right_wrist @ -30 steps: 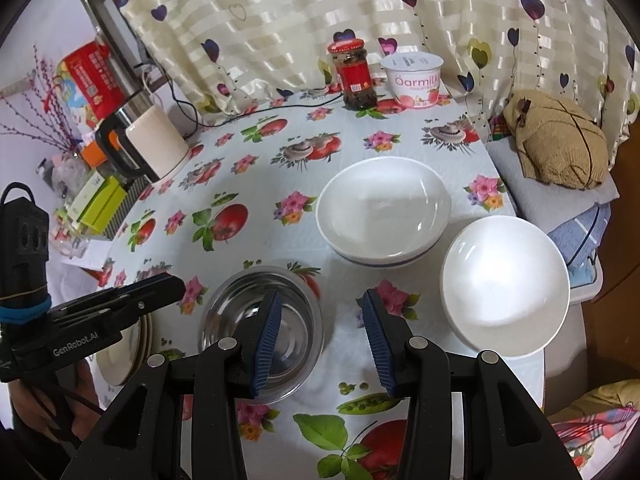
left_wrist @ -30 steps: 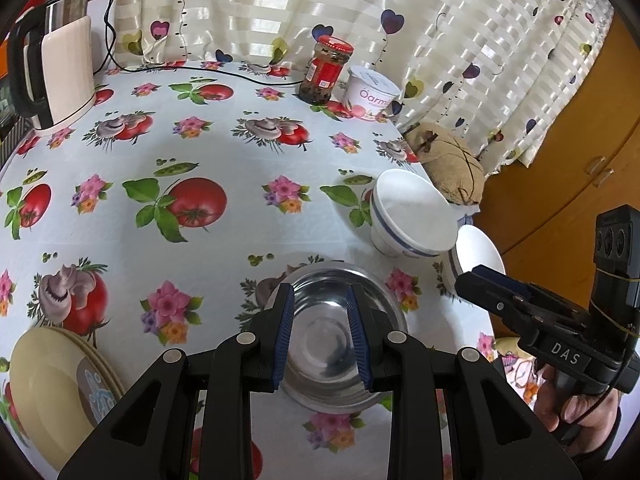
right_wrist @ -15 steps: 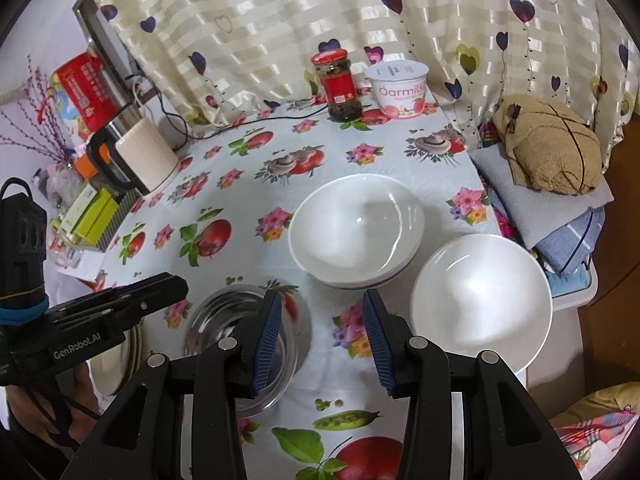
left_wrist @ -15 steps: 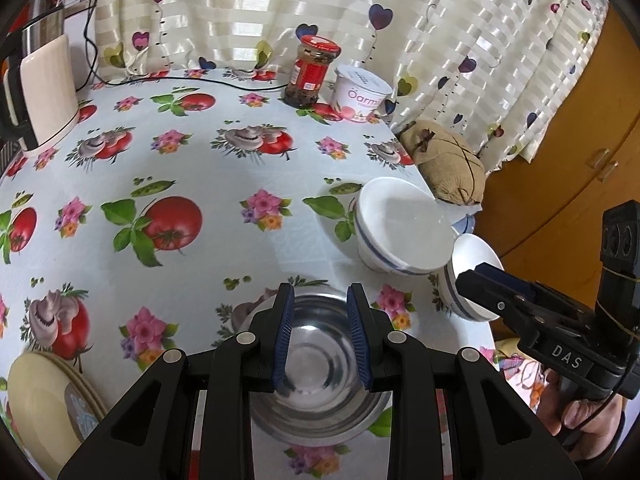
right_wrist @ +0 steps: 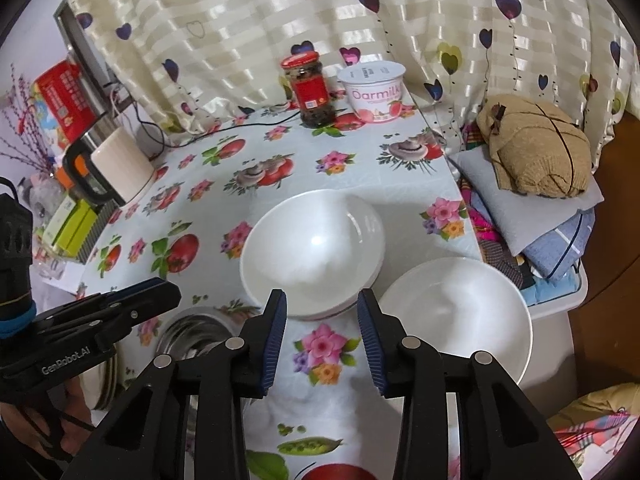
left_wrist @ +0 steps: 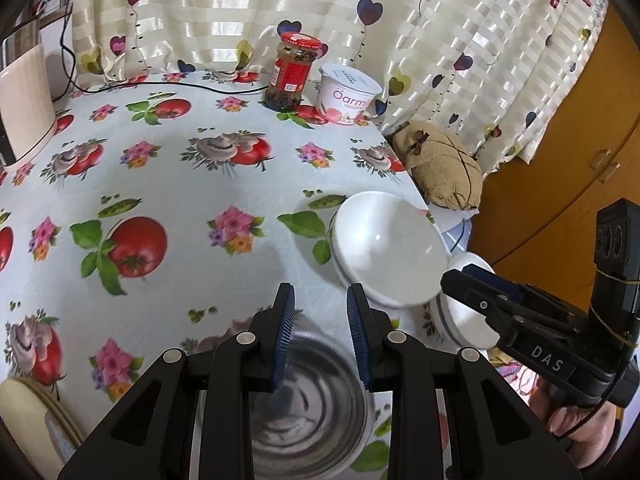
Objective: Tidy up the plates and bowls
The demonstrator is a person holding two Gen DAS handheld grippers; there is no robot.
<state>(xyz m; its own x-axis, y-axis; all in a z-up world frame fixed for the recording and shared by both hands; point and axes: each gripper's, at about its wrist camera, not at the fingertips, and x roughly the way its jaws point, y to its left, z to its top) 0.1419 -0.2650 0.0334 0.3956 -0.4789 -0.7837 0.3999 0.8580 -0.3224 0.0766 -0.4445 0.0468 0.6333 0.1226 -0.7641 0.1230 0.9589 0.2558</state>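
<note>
Two white bowls [right_wrist: 312, 256] crowd the table edge before both spread, empty grippers [right_wrist: 322, 334], jar [right_wrist: 310, 88] behind.

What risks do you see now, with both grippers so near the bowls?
1. The outer white bowl sits at the table edge; a nudge may push it off.
2. The right gripper, jaws open and just narrowing, may bump the stacked white bowls.
3. The left gripper hangs close over the steel bowl.
</note>
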